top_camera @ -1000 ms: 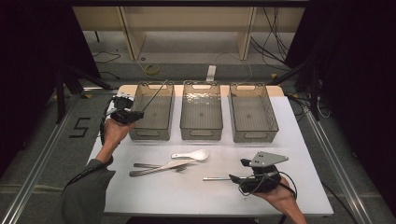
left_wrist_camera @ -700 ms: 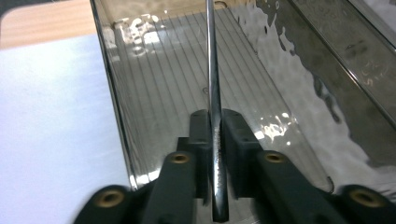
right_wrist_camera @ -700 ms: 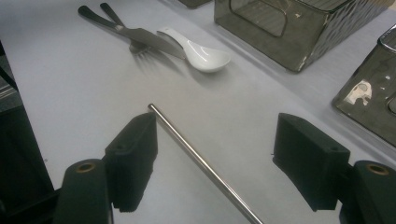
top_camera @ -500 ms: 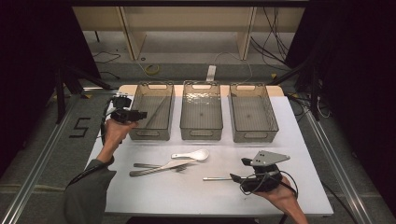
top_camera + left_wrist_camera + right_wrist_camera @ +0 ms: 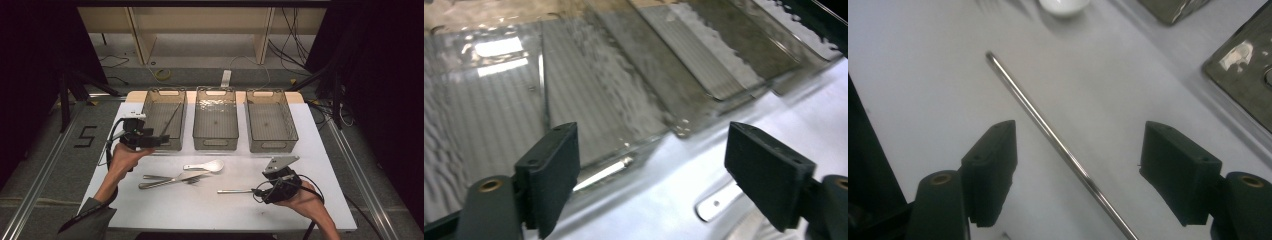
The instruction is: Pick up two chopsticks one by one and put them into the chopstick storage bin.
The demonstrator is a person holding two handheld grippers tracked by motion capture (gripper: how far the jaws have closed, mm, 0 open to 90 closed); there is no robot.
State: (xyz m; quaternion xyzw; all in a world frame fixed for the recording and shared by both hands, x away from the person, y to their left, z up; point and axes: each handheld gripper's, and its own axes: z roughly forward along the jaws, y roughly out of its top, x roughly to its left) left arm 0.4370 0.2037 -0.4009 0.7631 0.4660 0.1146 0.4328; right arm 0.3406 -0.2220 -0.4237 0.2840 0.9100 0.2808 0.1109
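The right gripper (image 5: 260, 191) sits low at the near right of the white table (image 5: 350, 200), jaws spread wide with a thin metal rod (image 5: 235, 191) lying flat between them. The pads do not touch it. In the right gripper view the rod (image 5: 1048, 131) is a slim, shiny, straight steel stick running diagonally up through the gap. The right hand (image 5: 305, 197) cups the gripper from behind, its forearm coming in from the near edge.

A little farther in lie a fork (image 5: 167, 181) and a white spoon (image 5: 206, 165), side by side near the table's middle.

The left gripper (image 5: 162, 139) is held at the near end of the left bin (image 5: 150, 117). Its jaws have just been opening and stand wide with nothing between them. The left hand (image 5: 125, 155) grips it from below, forearm angled up from the near left. A second rod (image 5: 171, 120) lies inside that bin, slanting along its floor.

Beyond stand the middle bin (image 5: 216, 145) and the right bin (image 5: 272, 146), all three clear, smoky plastic in a row.
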